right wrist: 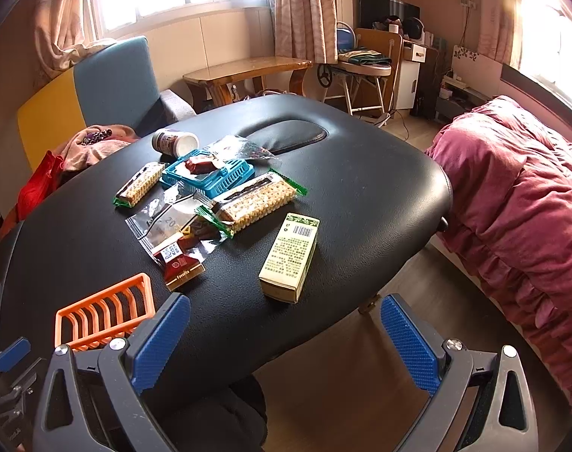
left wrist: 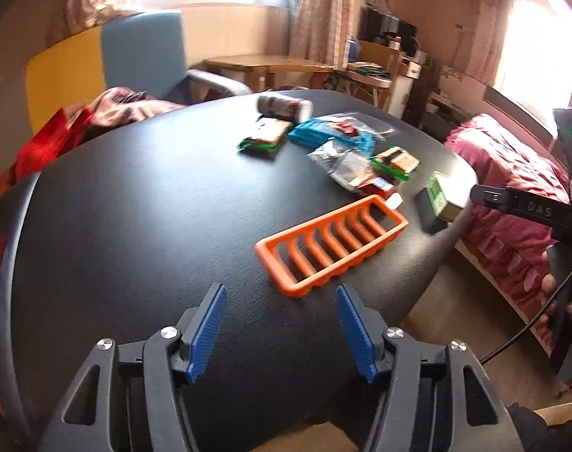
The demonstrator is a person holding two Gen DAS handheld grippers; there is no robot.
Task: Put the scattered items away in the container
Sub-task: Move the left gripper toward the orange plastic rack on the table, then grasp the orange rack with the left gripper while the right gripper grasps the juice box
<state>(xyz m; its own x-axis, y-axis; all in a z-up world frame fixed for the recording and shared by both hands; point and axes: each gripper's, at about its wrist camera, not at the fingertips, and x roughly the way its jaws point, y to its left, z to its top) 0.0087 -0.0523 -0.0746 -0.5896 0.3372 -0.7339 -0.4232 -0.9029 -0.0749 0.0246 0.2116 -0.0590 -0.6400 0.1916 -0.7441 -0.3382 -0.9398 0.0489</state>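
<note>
On the black padded table point(right wrist: 361, 196) lie scattered items: a blue basket point(right wrist: 210, 175) holding a red candy, two cracker packs point(right wrist: 253, 201) point(right wrist: 141, 184), a lying jar point(right wrist: 174, 141), clear wrappers with a red chocolate bar point(right wrist: 184, 269), a green-and-cream box point(right wrist: 291, 260) and an orange slotted tray point(right wrist: 105, 314). My right gripper point(right wrist: 286, 324) is open and empty just in front of the box. My left gripper point(left wrist: 282, 309) is open and empty, just short of the orange tray point(left wrist: 331, 245). The basket point(left wrist: 323, 133) shows far off in the left wrist view.
A pink quilted bed point(right wrist: 519, 203) stands to the right of the table. A blue-and-yellow armchair point(right wrist: 112, 75) with cloths is behind on the left. A wooden bench point(right wrist: 244, 69) and a folding chair point(right wrist: 361, 71) stand at the back.
</note>
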